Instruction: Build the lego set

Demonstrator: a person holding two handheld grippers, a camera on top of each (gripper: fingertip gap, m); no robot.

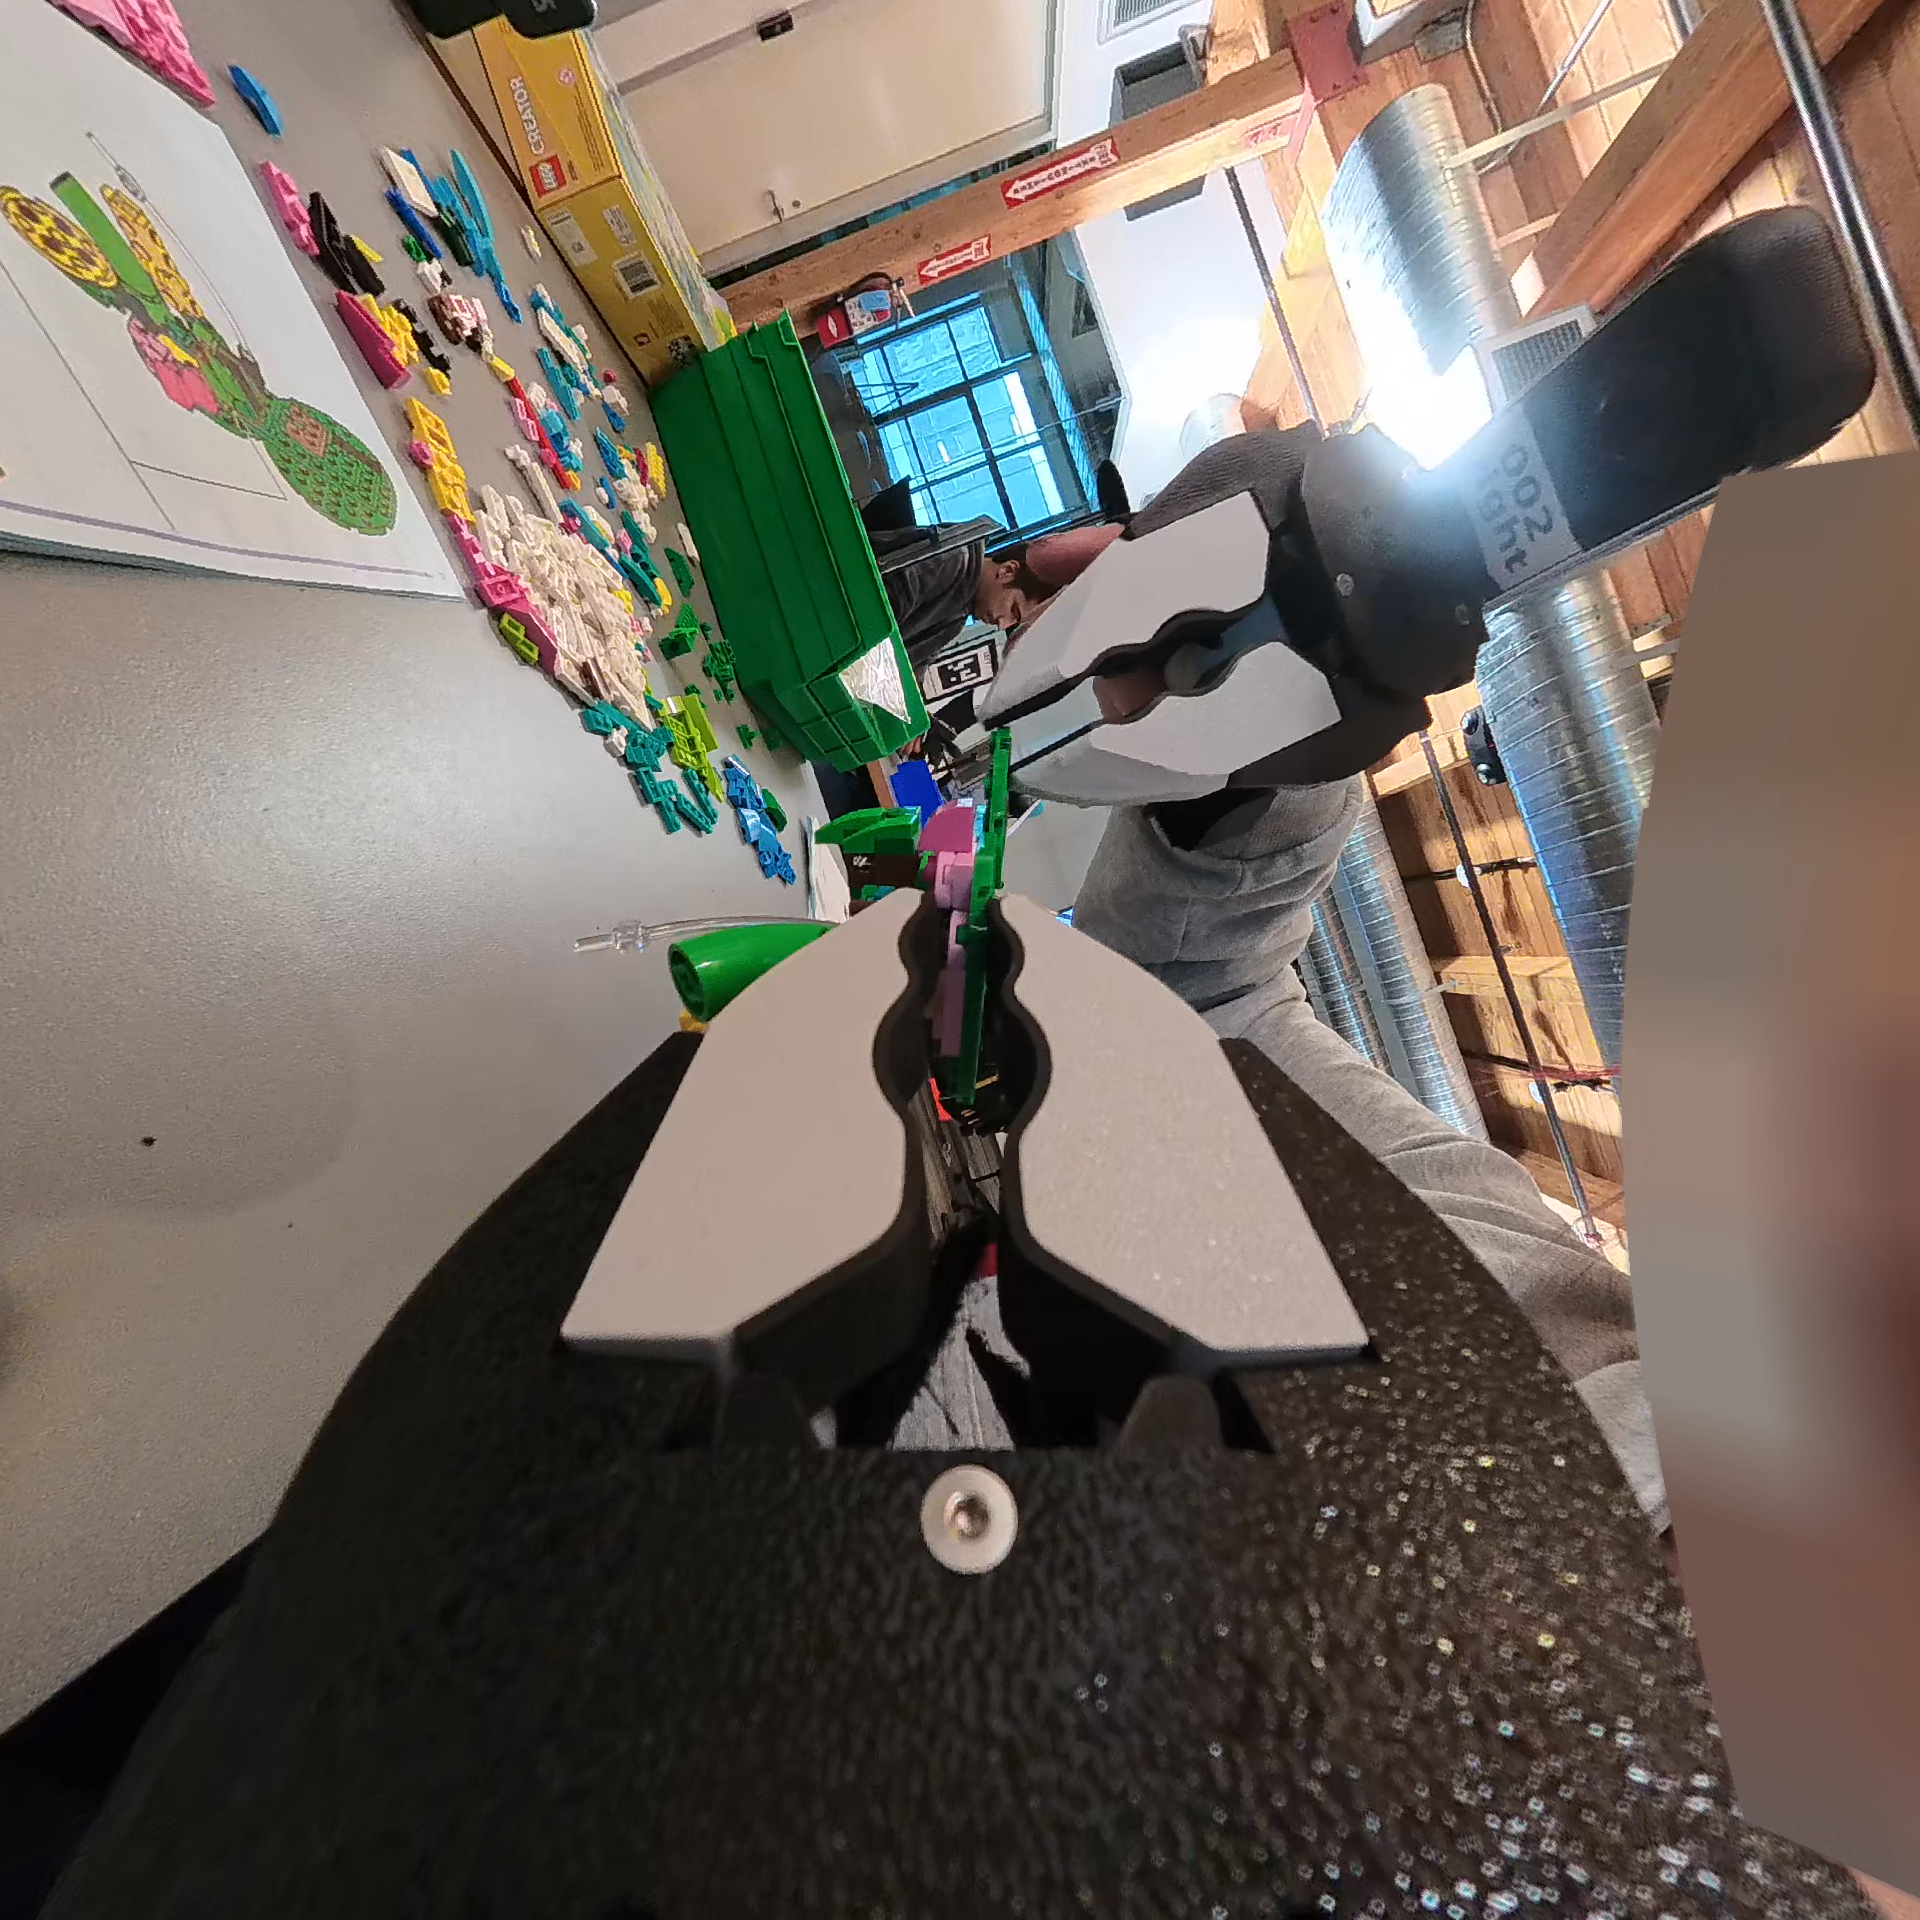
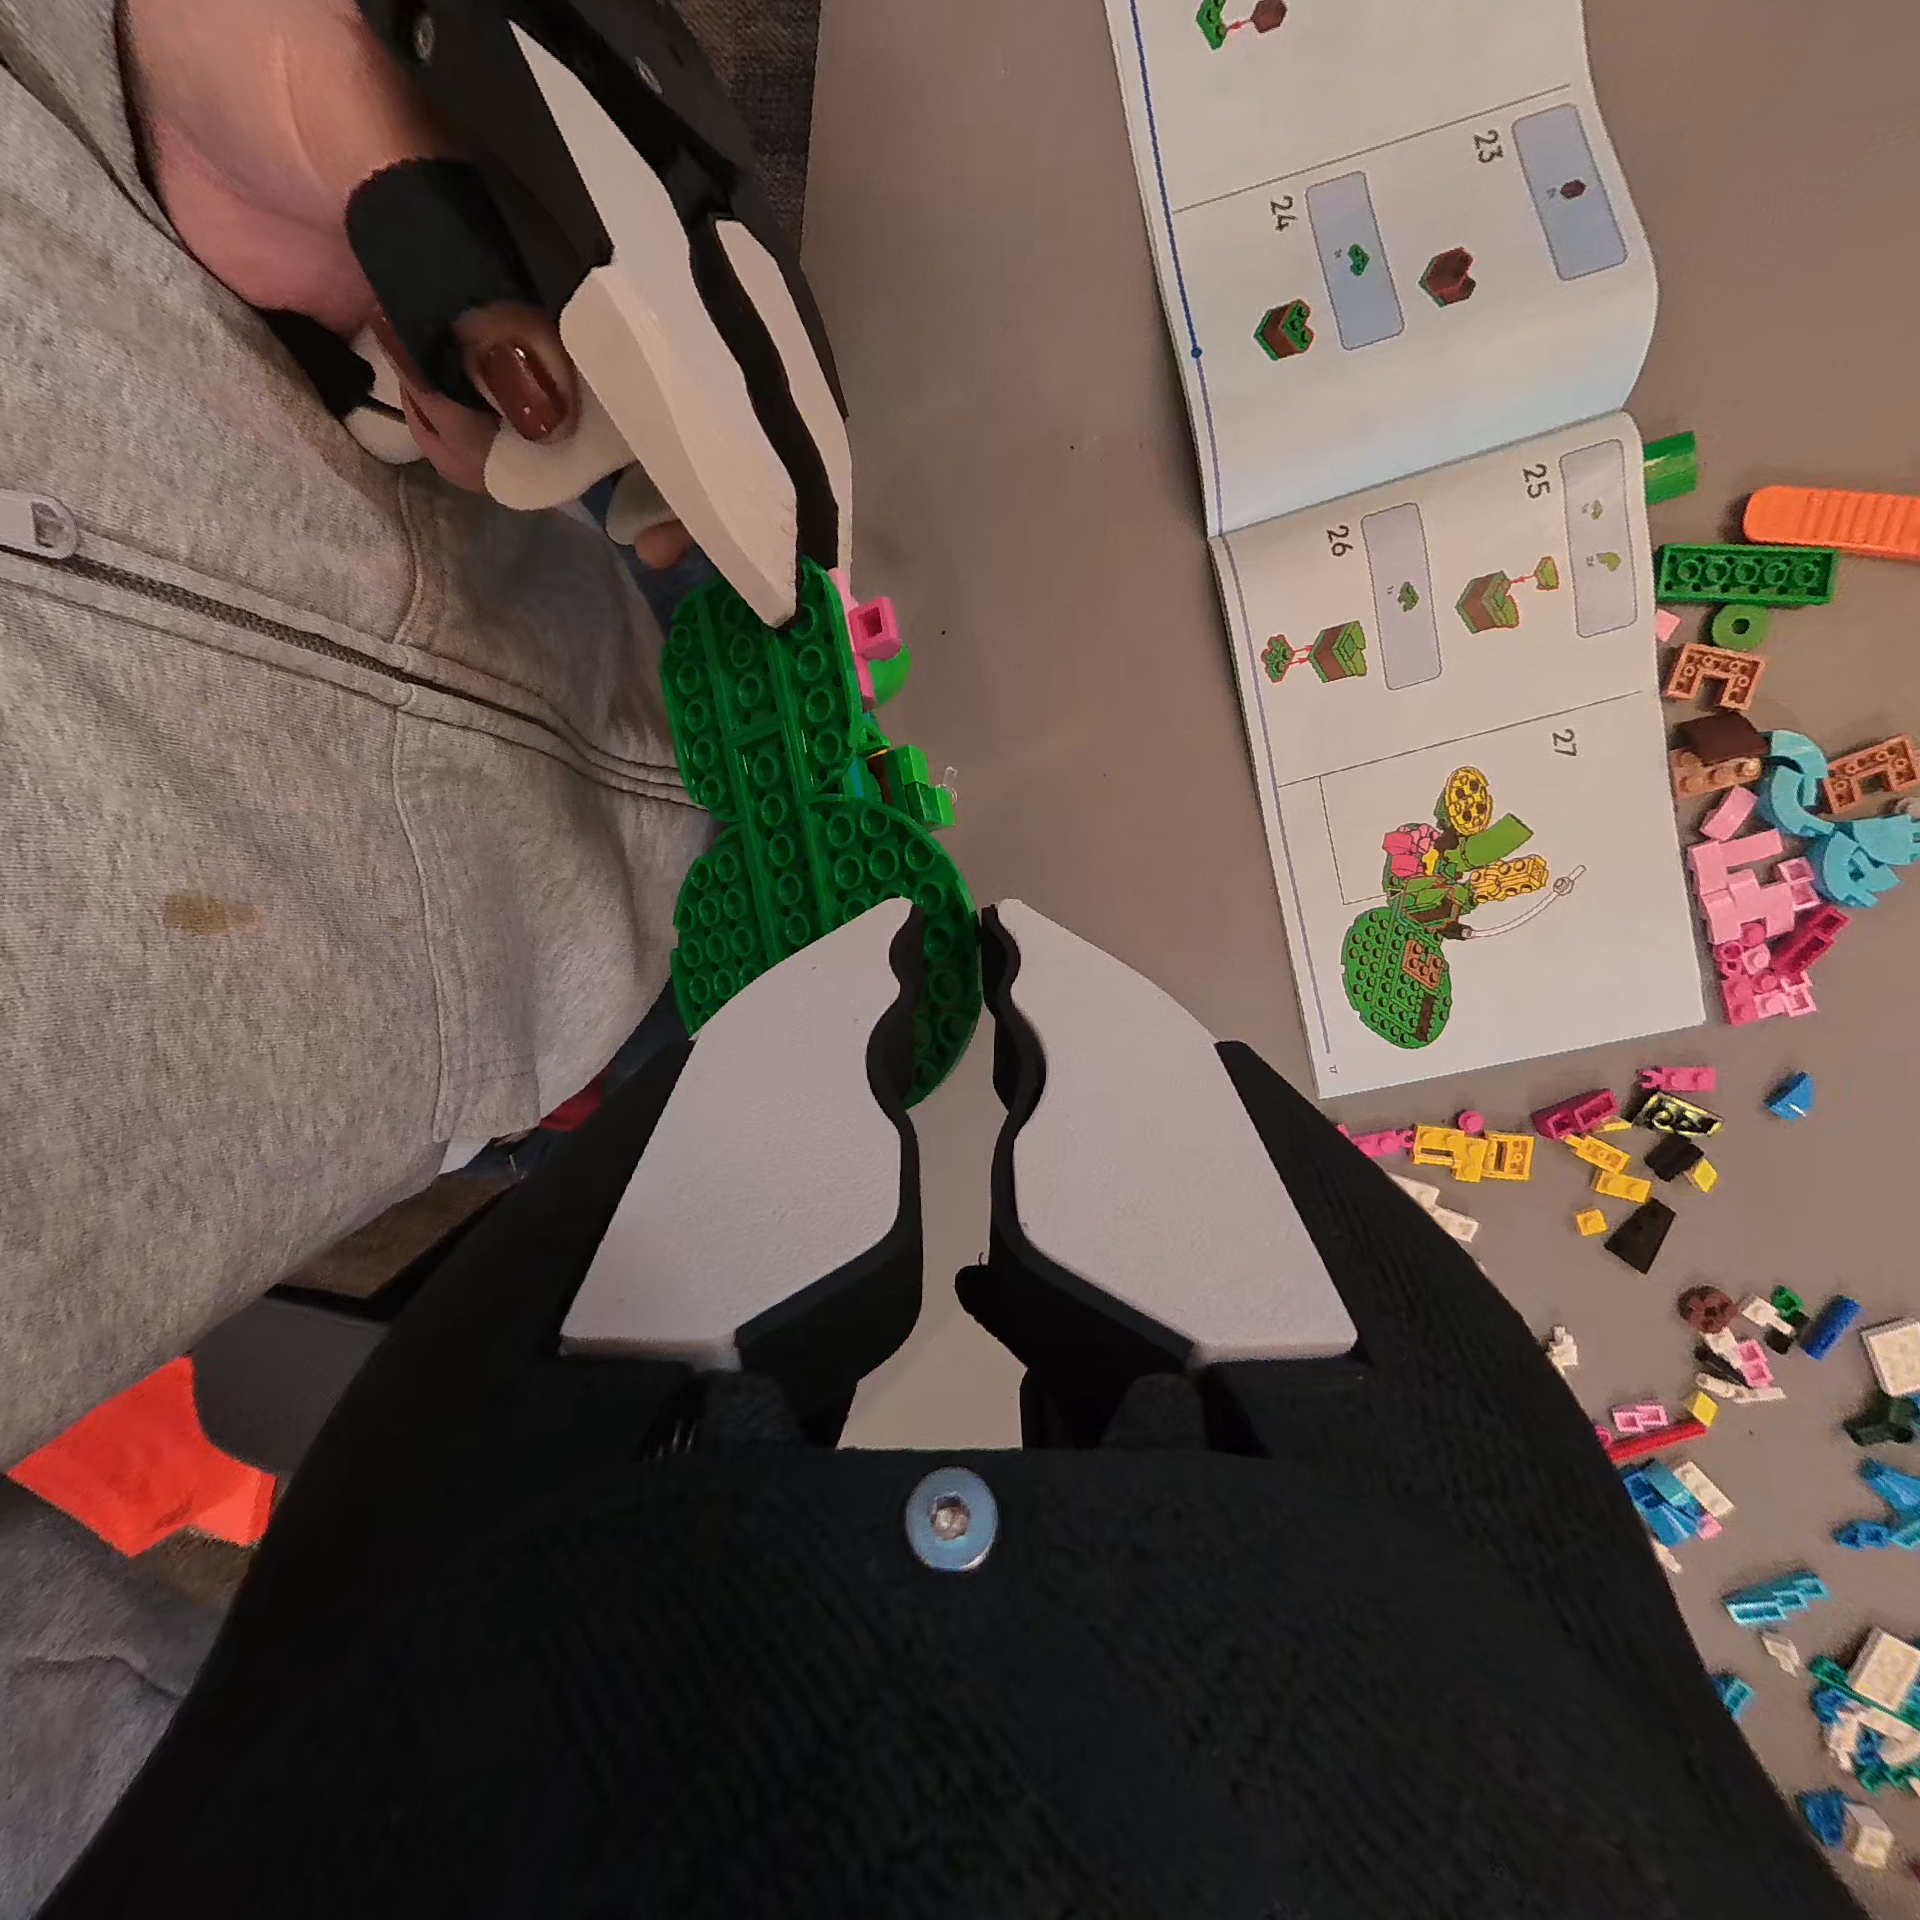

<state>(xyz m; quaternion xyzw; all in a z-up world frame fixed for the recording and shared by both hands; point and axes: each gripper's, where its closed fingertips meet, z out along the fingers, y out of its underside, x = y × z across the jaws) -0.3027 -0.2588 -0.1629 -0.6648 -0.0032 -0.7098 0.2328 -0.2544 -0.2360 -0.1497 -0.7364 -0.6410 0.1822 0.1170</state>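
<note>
A flat green brick model with pink bricks on one face is held in the air, edge-on in the left wrist view. My left gripper is shut on one end of it. The right wrist view shows the model's studless green underside, made of round plates. My right gripper is shut on the rim of the lower round plate. The left gripper shows at the top of the right wrist view, pinching the far end. The right gripper shows in the left wrist view at the model's far tip.
An open instruction booklet lies on the grey table. Loose bricks are spread beside it. Stacked green bins and a yellow box stand at the table's far side. A person's grey sweater is close to the model. My right fingertips sit around 6 centimeters from my left ones.
</note>
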